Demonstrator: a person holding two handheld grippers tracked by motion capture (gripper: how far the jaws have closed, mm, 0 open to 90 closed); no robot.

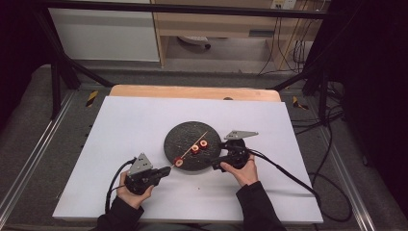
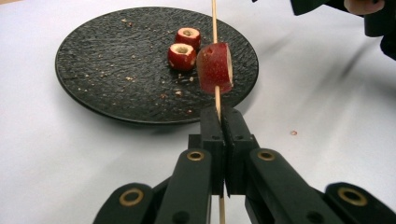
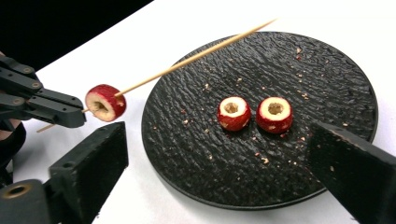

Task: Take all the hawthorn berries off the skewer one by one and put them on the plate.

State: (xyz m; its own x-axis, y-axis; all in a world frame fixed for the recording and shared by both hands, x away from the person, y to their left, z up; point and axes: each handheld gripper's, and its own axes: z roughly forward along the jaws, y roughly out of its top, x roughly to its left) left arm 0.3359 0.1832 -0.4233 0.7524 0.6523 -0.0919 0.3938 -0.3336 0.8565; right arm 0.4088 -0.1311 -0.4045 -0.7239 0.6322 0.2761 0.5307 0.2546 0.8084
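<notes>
A thin wooden skewer (image 2: 214, 23) runs through one red cored fruit piece (image 2: 215, 67), held just above the near rim of a black plate (image 2: 107, 60). My left gripper (image 2: 219, 116) is shut on the skewer's lower end, right below that piece. Two more cored pieces (image 3: 233, 113) (image 3: 274, 114) lie side by side on the plate (image 3: 196, 154). My right gripper (image 3: 217, 140) stands open over the plate's near edge, its jaws wide apart with nothing between them. In the high view the left gripper (image 1: 166, 172) is at the plate's front left and the right gripper (image 1: 219, 155) at its right.
The plate (image 1: 180, 134) sits mid-table on a white sheet (image 1: 125, 130), dusted with crumbs. A small red crumb (image 2: 293, 132) lies on the sheet. Cables trail from both grippers toward the table's front and right. A dark metal frame borders the table.
</notes>
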